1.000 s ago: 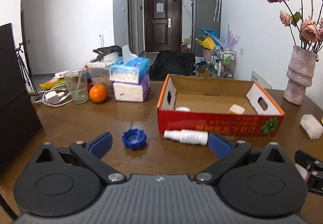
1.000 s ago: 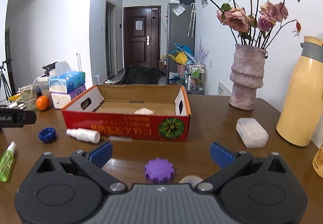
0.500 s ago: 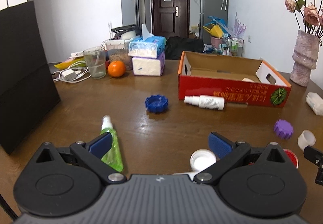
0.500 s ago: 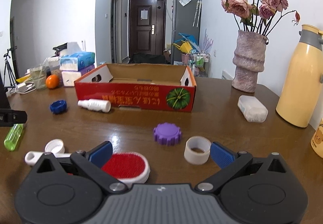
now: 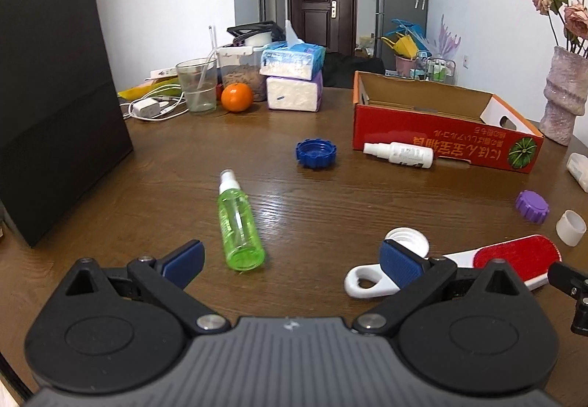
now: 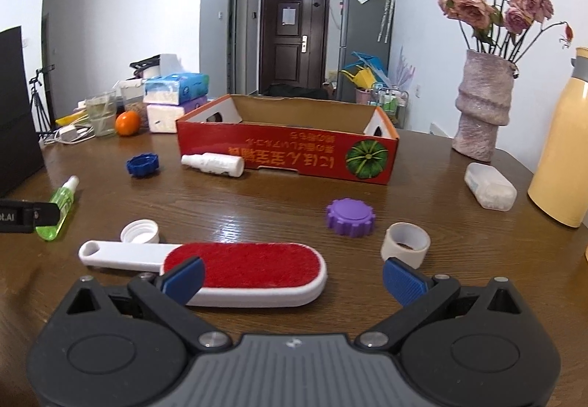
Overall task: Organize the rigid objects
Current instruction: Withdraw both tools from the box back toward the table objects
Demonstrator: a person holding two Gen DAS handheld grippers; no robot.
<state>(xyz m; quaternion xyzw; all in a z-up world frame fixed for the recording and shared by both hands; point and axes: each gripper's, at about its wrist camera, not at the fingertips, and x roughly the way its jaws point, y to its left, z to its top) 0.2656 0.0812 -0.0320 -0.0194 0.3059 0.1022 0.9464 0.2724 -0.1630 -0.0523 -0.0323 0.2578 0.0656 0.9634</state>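
Note:
A red cardboard box [image 5: 441, 135] [image 6: 294, 153] stands open on the brown table. Loose on the table lie a green spray bottle [image 5: 239, 227] [image 6: 58, 208], a white spray bottle [image 5: 400, 154] [image 6: 215, 164], a blue cap [image 5: 316, 152] [image 6: 143, 165], a purple cap [image 5: 532, 205] [image 6: 350, 216], a white cap [image 5: 408, 240] [image 6: 140, 231], a white ring cup [image 5: 570, 227] [image 6: 405, 243], a red lint brush [image 5: 514, 256] [image 6: 242, 267] and a white case [image 6: 490, 186]. My left gripper [image 5: 290, 263] is open and empty, just short of the green bottle. My right gripper [image 6: 292, 276] is open and empty over the brush's near edge.
A black bag [image 5: 55, 105] stands at the left. A glass [image 5: 196, 85], an orange [image 5: 237, 97], tissue packs [image 5: 294, 80] and cables sit at the back left. A vase of roses [image 6: 483, 102] and a yellow flask [image 6: 562, 150] stand at the right.
Both grippers have drawn back toward the table's near edge. The green bottle, white cap, brush and ring cup have come into view. Nothing was grasped.

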